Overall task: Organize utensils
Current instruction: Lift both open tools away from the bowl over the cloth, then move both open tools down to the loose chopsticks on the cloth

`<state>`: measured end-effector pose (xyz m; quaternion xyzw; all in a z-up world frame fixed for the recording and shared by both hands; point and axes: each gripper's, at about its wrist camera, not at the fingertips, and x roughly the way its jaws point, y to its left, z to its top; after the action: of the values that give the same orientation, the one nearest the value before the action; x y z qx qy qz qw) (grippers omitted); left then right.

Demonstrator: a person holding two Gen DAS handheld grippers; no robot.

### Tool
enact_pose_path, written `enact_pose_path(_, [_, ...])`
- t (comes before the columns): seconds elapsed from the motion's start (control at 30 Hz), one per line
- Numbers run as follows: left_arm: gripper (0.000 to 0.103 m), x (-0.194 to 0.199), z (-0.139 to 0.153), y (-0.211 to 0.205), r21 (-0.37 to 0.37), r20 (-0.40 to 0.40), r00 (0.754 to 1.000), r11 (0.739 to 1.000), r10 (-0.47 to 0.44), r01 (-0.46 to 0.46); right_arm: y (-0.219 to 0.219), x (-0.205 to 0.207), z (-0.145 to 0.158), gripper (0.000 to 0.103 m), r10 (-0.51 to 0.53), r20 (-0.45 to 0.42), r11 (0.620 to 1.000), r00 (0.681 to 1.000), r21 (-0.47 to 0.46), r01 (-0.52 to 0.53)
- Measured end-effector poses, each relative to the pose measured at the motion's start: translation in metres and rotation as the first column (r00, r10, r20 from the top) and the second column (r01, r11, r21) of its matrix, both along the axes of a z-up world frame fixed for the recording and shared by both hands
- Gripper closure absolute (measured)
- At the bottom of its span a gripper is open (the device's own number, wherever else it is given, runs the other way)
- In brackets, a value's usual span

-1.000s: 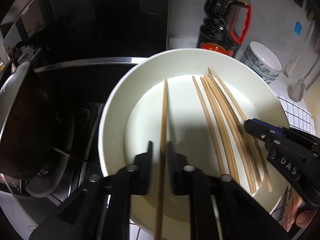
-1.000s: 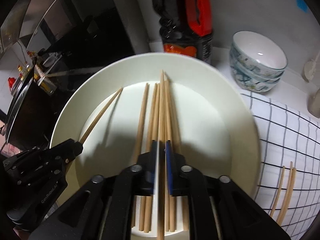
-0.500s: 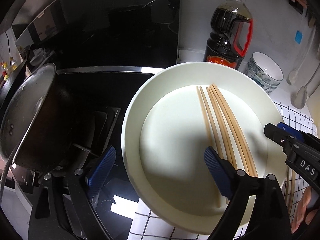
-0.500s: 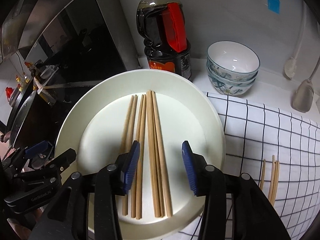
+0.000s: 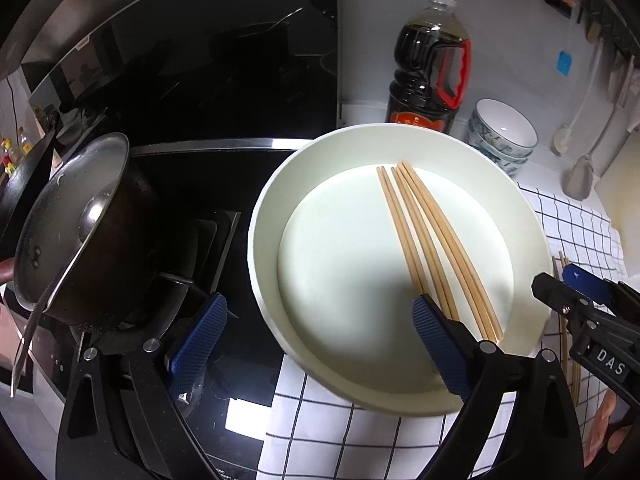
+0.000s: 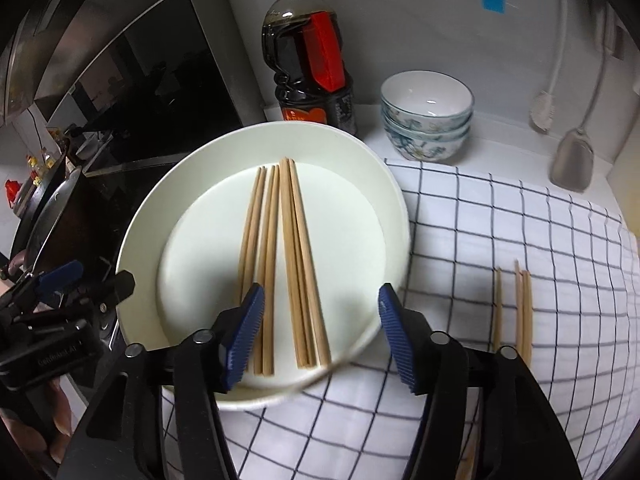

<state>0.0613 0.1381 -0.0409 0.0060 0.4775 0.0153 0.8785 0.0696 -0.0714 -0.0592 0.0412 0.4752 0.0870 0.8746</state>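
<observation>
Left wrist view: the left gripper (image 5: 320,344) stands wide open and holds nothing; its jaws have just been opening. One pad hangs over the black stove top (image 5: 224,192), the other over the near part of the white plate (image 5: 268,216). The chopsticks on the plate (image 5: 432,240) lie ahead and to the right of the gap between the fingers. Their long axis runs from the far middle of the plate toward its near right rim, with the tips pointing away toward the soy sauce bottle (image 5: 428,72). The right gripper (image 5: 576,292) enters at the right edge, near the plate rim.

Right wrist view: the right gripper (image 6: 320,336) is partly open and empty; its jaws have just been opening. The chopsticks on the plate (image 6: 280,256) lie directly ahead, their near ends falling between the two pads without contact. Their long axis runs nearly parallel to the fingers, narrow tips pointing away toward the bottle. The loose chopsticks (image 6: 516,312) lie on the checked cloth (image 6: 520,232), to the right of the right-hand pad and well apart from the plate, with the same near-to-far axis.

Judgement: the right gripper is the nearer hand to the loose chopsticks, so a sideways shift to the right is what collecting them calls for.
</observation>
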Motion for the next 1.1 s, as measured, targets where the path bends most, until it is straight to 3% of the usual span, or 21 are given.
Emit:
enact_pose_path(0.6, [0.007, -0.033, 0.01, -0.048, -0.008, 0.037, 0.99, 0.991, -0.135, 0.136, -0.047, -0.063, 0.006, 0.032, -0.149, 0.015, 0.989, 0.989, 0.014, 0.149])
enact_pose_path(1.0, [0.006, -0.075, 0.002, -0.125, -0.068, 0.02, 0.994, 0.992, -0.106, 0.107, -0.144, -0.108, 0.0, 0.029, -0.161, 0.03, 0.986, 0.987, -0.04, 0.162])
enact_pose_path(1.1, [0.006, -0.09, -0.002, -0.144, -0.036, 0.012, 0.996, 0.996, -0.084, 0.084, -0.17, -0.118, -0.009, 0.029, -0.163, 0.026, 0.986, 0.986, -0.036, 0.164])
